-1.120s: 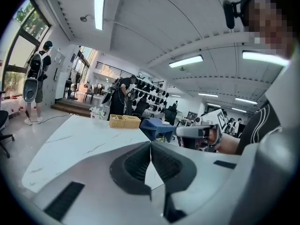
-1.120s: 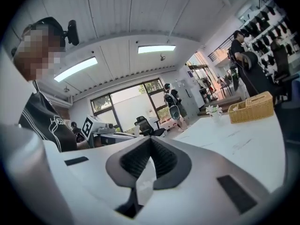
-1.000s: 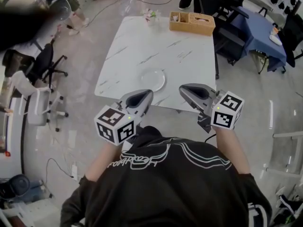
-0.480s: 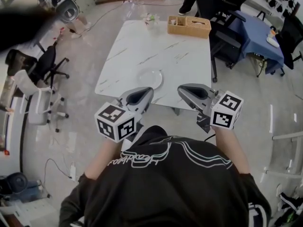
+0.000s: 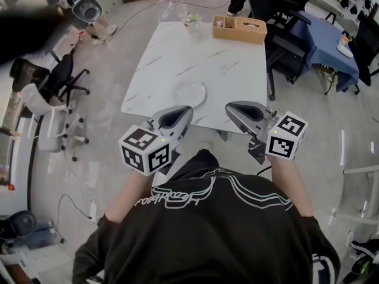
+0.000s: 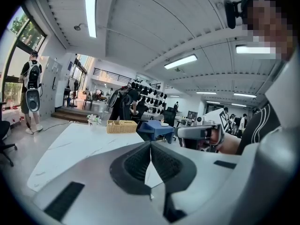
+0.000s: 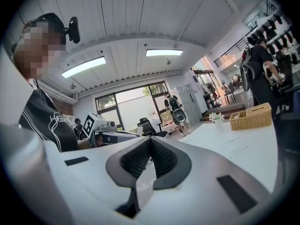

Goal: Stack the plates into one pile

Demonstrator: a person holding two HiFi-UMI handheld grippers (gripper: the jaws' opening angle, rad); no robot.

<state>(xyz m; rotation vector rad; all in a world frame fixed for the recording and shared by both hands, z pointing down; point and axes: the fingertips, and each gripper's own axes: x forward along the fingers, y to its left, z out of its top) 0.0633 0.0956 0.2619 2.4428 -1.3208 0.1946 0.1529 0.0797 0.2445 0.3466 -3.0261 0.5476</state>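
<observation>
Clear glass plates (image 5: 189, 92), their number not being discernible, are being shown lying on a white marble table (image 5: 225, 76), close to its near edge and about midway along it. The left gripper (image 5: 182, 111) and the right gripper (image 5: 234, 107) are being held side by side at that near edge, apart from the plates. Both pairs of jaws are being pressed fully together, with nothing gripped. A wicker basket (image 5: 240, 29) is being shown at the far right corner.
</observation>
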